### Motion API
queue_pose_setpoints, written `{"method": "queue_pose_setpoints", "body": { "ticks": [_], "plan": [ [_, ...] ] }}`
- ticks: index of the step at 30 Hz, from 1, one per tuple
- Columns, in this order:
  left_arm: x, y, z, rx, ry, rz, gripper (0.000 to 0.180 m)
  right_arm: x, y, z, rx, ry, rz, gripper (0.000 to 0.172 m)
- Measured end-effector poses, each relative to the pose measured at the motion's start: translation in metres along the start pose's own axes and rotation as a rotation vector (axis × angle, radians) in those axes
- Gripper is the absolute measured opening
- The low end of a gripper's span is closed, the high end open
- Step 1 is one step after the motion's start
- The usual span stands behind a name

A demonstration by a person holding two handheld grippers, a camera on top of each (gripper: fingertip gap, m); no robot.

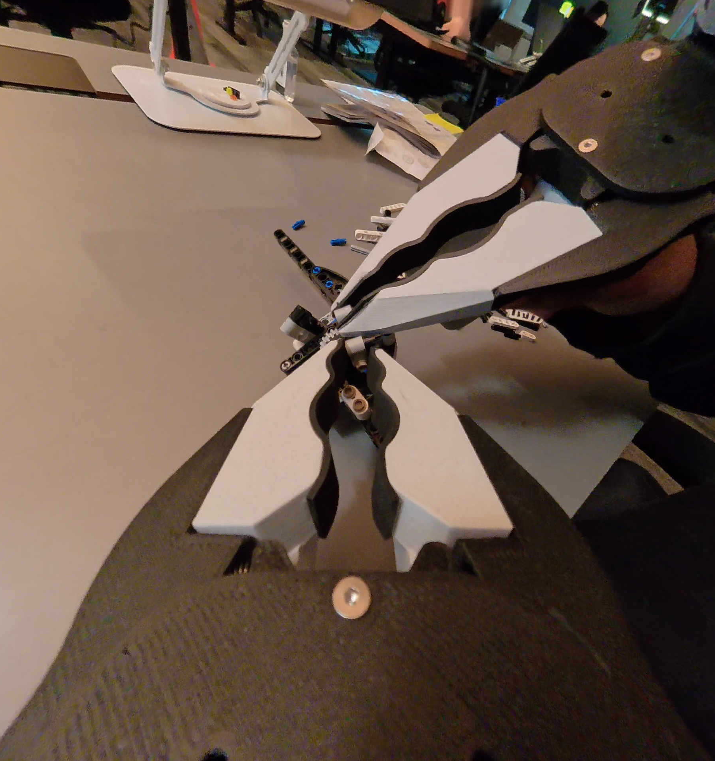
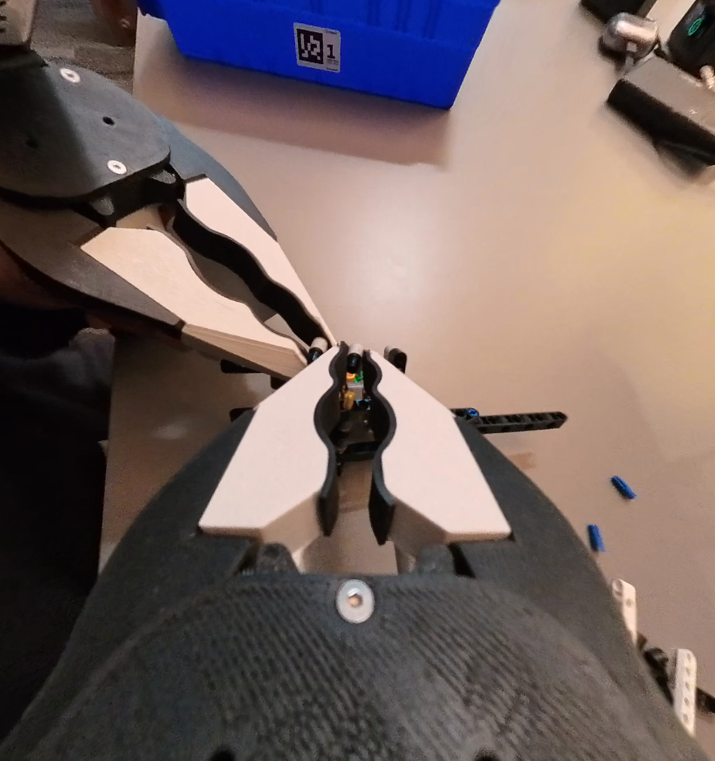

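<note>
A small building-toy assembly of black holed beams [image 1: 302, 263] with grey and white connectors hangs between both grippers above the grey table [image 1: 141, 206]. My left gripper [image 1: 355, 348] is shut on a grey connector [image 1: 357, 346] of the assembly. It also shows in the right wrist view [image 2: 320, 346], coming in from the upper left. My right gripper [image 2: 353, 350] is shut on a small white-tipped black pin [image 2: 353, 356] of the same assembly. In the left wrist view it [image 1: 334, 316] comes in from the upper right, tip to tip with the left gripper. One black beam [image 2: 516, 419] sticks out to the right.
Two loose blue pins [image 1: 298, 224] [image 1: 338, 241] and white beams [image 1: 368, 234] lie on the table. A white stand [image 1: 224, 107] and papers [image 1: 397, 119] lie farther off. A blue bin [image 2: 318, 41] and black devices [image 2: 677, 107] stand at the far side. More white beams [image 2: 685, 683] lie near right. My left and right fingertips are right by each other.
</note>
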State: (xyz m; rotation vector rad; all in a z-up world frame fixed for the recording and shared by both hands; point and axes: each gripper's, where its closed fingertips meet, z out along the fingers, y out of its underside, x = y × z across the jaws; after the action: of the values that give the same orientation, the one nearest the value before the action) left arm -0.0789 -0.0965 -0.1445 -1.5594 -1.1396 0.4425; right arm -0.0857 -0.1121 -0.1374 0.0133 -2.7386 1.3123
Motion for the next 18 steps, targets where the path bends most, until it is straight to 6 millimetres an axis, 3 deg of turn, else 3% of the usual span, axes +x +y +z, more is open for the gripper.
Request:
{"method": "queue_pose_setpoints", "body": {
  "ticks": [18],
  "plan": [
    [-0.0028,-0.0006,0.0013,0.003,-0.014,-0.012,0.007,0.0085,0.0017,-0.0010,0.036,0.088,0.060,0.005]
  ]
}}
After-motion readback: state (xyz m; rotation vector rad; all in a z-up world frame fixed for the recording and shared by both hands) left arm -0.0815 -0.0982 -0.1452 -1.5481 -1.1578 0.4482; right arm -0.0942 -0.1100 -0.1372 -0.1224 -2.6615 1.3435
